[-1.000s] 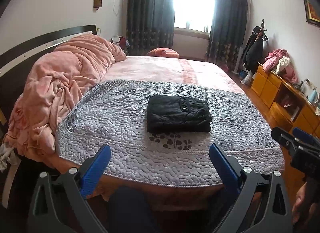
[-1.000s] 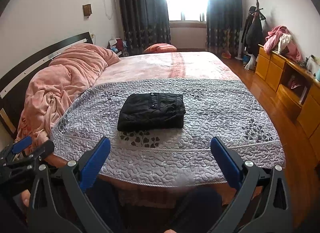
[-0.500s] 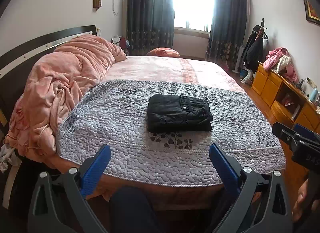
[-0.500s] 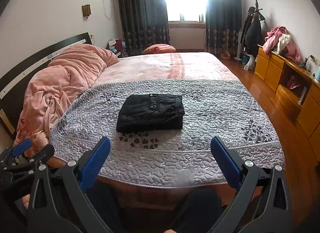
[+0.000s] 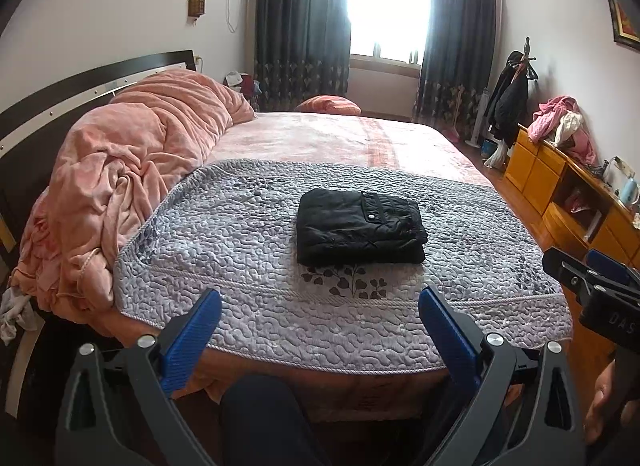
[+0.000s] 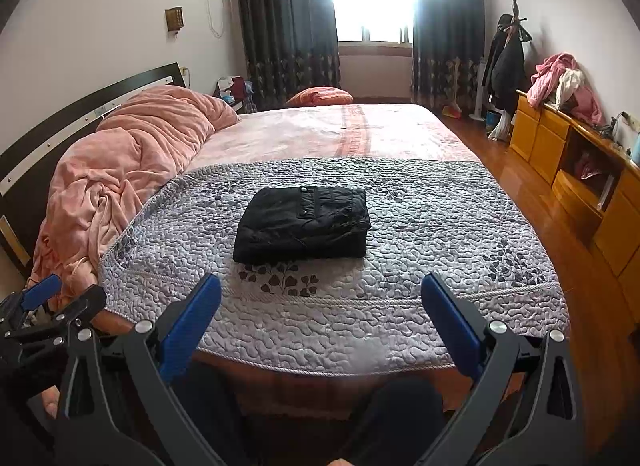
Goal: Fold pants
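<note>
Black padded pants (image 5: 360,227) lie folded compact, frame centre, on grey quilted bedspread (image 5: 248,234). Left claw (image 5: 318,330) and right claw (image 6: 320,314) wide, empty. Folding judged complete; nothing further needed.

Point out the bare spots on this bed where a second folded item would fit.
The grey quilt lies bare right of the folded black pants, out to its corded edge, and left of them, up to the pink blanket. The pink sheet behind is bare too. The headboard side is crowded by that heaped blanket.
</note>
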`<state>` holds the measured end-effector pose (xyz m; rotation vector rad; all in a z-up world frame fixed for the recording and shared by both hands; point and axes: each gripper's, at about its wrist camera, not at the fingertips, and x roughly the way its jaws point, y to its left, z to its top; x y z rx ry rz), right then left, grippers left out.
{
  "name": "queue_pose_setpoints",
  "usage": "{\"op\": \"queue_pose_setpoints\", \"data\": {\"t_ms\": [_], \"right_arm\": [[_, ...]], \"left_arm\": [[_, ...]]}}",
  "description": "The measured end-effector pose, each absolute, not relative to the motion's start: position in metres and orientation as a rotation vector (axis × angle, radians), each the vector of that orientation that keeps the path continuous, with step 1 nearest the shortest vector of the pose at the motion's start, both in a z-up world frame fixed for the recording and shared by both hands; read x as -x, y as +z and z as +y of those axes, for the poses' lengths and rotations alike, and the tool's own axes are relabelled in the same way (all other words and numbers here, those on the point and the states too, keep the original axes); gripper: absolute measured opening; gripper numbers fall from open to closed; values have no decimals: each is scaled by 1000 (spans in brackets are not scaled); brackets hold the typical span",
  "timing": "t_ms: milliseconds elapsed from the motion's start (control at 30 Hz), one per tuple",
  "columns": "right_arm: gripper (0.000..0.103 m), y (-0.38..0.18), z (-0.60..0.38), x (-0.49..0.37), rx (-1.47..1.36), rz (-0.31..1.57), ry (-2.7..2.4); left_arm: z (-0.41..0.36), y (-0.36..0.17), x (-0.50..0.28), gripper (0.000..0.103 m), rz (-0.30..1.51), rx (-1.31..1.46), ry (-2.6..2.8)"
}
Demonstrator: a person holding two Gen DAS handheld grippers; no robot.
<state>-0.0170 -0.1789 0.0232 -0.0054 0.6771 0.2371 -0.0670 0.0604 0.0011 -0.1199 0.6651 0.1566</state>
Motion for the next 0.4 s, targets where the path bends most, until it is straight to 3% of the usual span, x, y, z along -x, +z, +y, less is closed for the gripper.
{"op": "queue_pose_setpoints", "data": {"t_ms": [400], "right_arm": [[100, 23, -178, 17, 8, 678, 237]], "left_arm": [[59, 1, 66, 99, 680, 137, 139]]}}
